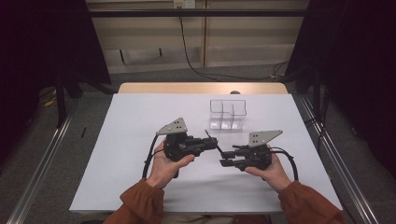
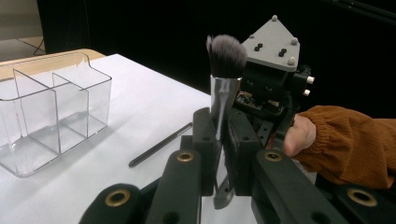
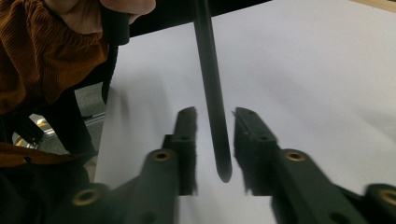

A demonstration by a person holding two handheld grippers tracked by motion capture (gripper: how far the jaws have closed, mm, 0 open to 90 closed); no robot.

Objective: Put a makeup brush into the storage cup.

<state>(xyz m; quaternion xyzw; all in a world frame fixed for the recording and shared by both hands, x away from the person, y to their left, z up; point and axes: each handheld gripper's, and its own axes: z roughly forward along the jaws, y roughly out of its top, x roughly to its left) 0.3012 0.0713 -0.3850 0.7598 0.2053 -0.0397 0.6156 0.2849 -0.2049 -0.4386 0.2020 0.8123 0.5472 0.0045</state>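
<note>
- So, left tool [image 1: 211, 142], centre-left of the high view: jaws clamped tight on the silver ferrule of a makeup brush [image 2: 225, 88]; grey bristles stick up above the jaws in the left gripper view.
- Brush handle [image 3: 212, 88] runs rightward from the left tool, its tip lying between the right tool's jaws.
- Right tool [image 1: 224, 158], centre-right of the high view: jaws slightly apart, pads not pressing the handle.
- Thin black stick [image 2: 160, 145] lies on the white counter [image 1: 140, 121].
- Clear divided organizer [image 1: 227, 113] stands on the counter, upper centre-right.
</note>
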